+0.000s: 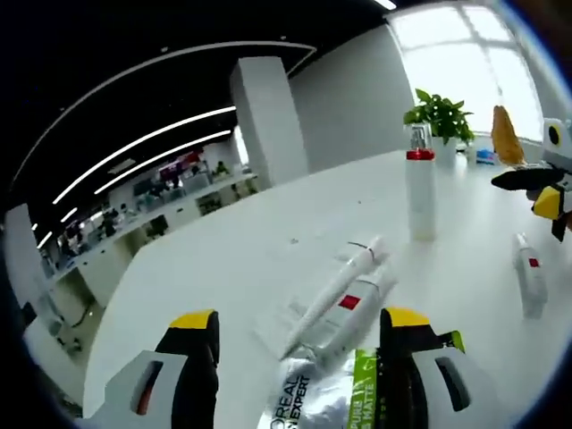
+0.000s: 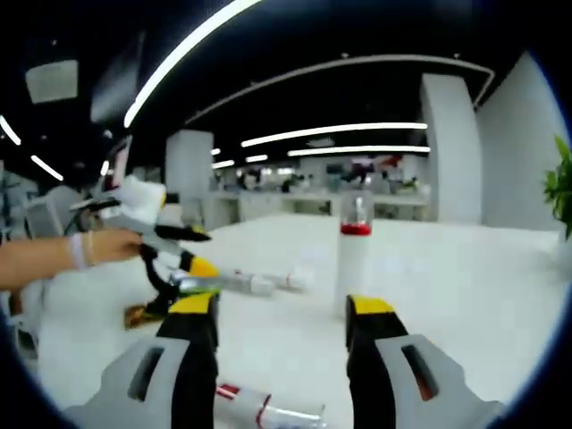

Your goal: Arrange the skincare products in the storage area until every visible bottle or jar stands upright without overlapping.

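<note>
On the white table (image 1: 223, 250), my left gripper (image 1: 299, 332) straddles a silver tube (image 1: 317, 393), jaws wide, touching nothing I can confirm; its long axis runs ahead toward the upright bottle (image 1: 420, 192). My right gripper (image 2: 281, 313), also open, hovers over a fallen bottle (image 2: 255, 409).

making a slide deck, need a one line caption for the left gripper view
Left gripper open over a silver tube beside lying white tubes, with one bottle upright on the white table.
</note>
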The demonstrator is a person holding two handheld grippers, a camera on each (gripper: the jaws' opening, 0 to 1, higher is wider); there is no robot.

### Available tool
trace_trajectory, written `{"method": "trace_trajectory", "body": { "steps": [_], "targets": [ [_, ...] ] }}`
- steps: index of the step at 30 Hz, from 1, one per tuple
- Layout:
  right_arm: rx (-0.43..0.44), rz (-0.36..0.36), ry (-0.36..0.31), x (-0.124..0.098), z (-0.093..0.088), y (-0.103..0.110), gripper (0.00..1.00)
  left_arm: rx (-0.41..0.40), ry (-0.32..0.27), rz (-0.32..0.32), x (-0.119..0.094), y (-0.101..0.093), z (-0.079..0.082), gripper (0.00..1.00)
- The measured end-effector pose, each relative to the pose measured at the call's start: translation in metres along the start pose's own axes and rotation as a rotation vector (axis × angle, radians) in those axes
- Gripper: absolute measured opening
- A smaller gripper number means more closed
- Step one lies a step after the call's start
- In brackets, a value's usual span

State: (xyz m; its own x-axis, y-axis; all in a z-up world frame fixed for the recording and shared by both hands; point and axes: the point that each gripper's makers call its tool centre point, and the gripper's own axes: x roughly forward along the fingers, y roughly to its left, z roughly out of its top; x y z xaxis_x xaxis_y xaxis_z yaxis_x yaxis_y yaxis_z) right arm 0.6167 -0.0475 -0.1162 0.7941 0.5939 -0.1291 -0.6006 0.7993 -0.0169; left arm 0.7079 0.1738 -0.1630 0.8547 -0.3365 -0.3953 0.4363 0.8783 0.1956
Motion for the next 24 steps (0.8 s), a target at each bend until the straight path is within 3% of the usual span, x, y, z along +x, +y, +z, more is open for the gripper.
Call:
{"method": "trace_trajectory", "body": {
  "steps": [8,10,17,21,24],
  "targets": [
    [0.041,0.014,0.004,-0.001,-0.012,-0.001,0.48,0.062,0.025,-0.104,0.013,-0.03,-0.011,0.73],
    [0.061,0.038,0.013,-0.002,-0.016,0.004,0.46,0.079,0.077,-0.109,0.017,-0.033,-0.022,0.72],
    [0.066,0.057,0.015,-0.004,-0.017,0.011,0.41,0.098,0.075,-0.093,0.027,-0.031,-0.021,0.59],
    [0.065,0.056,0.022,-0.003,-0.019,0.009,0.3,0.088,0.08,-0.104,0.03,-0.035,-0.022,0.56],
    [0.083,0.063,0.011,-0.006,-0.018,0.011,0.32,0.074,0.083,-0.119,0.031,-0.039,-0.022,0.54]
  ]
}}
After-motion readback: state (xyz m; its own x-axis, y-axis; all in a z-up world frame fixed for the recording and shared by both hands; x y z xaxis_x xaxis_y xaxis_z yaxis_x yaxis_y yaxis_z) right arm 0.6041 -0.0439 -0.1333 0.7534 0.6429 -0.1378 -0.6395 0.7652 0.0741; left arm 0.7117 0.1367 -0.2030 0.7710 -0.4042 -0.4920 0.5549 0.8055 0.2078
